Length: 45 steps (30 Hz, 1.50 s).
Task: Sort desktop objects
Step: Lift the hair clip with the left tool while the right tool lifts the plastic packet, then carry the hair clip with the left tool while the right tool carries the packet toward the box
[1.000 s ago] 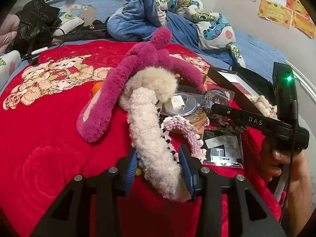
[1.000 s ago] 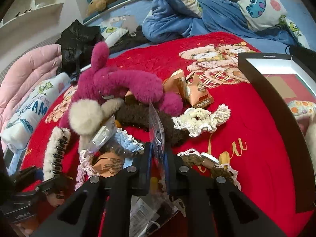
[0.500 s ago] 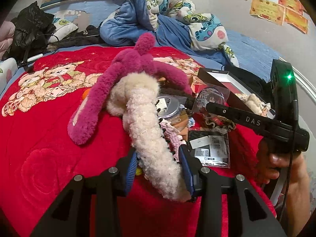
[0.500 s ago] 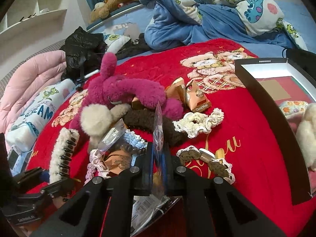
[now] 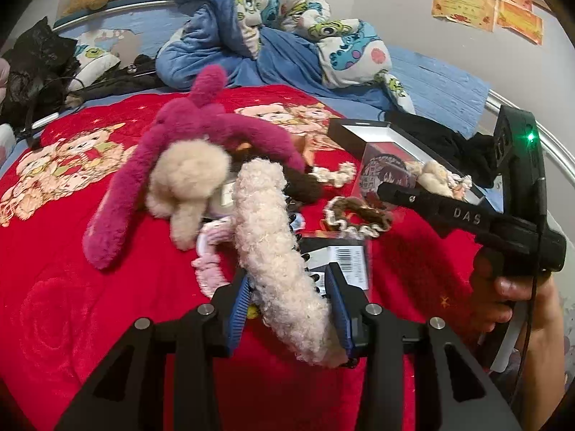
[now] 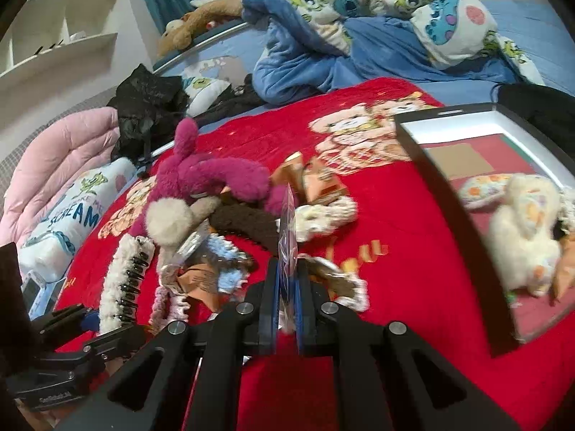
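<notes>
Hair claw, cream and fluffy, gripped by left tongs at a middle gap, pads pressing both of its sides, long body pointing to 12 o'clock above the red bedspread. Clear packet pinched edge-on in right tongs, jaws almost fully together, packet standing upright toward 12 o'clock. Compared with a second ago: both loads carried slightly up and sideways, away from the magenta plush toy and the other loose things, now more toward 10 o'clock in the left view; black box grown larger at 3 o'clock in the right view, its inside now more open to see. Meaning for the task, as a judgement: picking step finished for these two things, transport to the box in progress, release not yet done. Inside the box: a cream plush piece toward the near end, a small patterned fabric piece just beside it, a tan card flat on the red floor toward the far end. Free floor visible between them, probably enough for both loads. Many things not yet sorted on the bedspread.
</notes>
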Each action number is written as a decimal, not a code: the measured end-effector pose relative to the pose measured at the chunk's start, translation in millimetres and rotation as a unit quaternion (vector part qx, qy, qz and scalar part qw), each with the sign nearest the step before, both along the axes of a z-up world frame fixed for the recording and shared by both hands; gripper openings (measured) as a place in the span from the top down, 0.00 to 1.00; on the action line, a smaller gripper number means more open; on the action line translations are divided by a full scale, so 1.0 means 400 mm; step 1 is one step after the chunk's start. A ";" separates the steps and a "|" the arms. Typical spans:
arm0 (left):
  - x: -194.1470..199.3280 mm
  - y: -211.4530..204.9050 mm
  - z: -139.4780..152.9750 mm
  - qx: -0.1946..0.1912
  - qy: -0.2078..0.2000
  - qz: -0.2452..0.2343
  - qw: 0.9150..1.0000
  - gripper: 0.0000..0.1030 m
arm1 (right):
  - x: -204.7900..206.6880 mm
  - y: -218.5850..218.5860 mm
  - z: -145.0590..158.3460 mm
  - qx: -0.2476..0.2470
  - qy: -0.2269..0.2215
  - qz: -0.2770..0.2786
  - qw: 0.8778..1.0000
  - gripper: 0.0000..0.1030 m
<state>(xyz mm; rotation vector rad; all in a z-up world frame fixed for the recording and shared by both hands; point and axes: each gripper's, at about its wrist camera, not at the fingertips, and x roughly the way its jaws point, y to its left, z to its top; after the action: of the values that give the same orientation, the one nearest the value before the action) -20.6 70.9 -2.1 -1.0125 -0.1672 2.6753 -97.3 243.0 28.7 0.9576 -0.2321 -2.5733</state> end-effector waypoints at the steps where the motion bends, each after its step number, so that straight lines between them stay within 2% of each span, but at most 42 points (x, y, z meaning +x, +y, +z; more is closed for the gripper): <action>1: 0.001 0.013 0.002 0.000 0.000 -0.003 1.000 0.59 | 0.005 0.015 0.006 -0.003 0.001 -0.006 1.000 0.93; 14: 0.053 0.225 0.043 0.010 0.010 -0.076 0.997 0.59 | 0.144 0.182 0.071 -0.009 0.023 -0.059 0.998 0.93; 22: 0.103 0.375 0.066 0.020 0.017 -0.139 0.990 0.59 | 0.268 0.378 0.096 -0.010 0.041 -0.121 0.992 0.93; 27: 0.136 0.446 0.068 0.019 0.018 -0.171 0.985 0.59 | 0.319 0.455 0.097 -0.017 0.049 -0.140 0.989 0.93; 34: 0.114 0.472 0.052 0.021 0.004 -0.178 0.984 0.59 | 0.324 0.485 0.092 -0.025 0.047 -0.146 0.988 0.93; 37: 0.094 0.485 0.063 0.012 0.013 -0.173 0.985 0.59 | 0.317 0.473 0.095 -0.025 0.051 -0.141 0.988 0.93; 45: 0.044 0.507 0.078 0.017 0.016 -0.177 0.984 0.59 | 0.289 0.473 0.079 -0.037 0.049 -0.148 0.987 0.92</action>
<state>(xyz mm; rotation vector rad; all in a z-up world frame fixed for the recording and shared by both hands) -2.9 273.6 28.9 -0.8928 -0.0235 2.3565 18.2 432.2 60.4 0.8180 -0.4707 -2.8475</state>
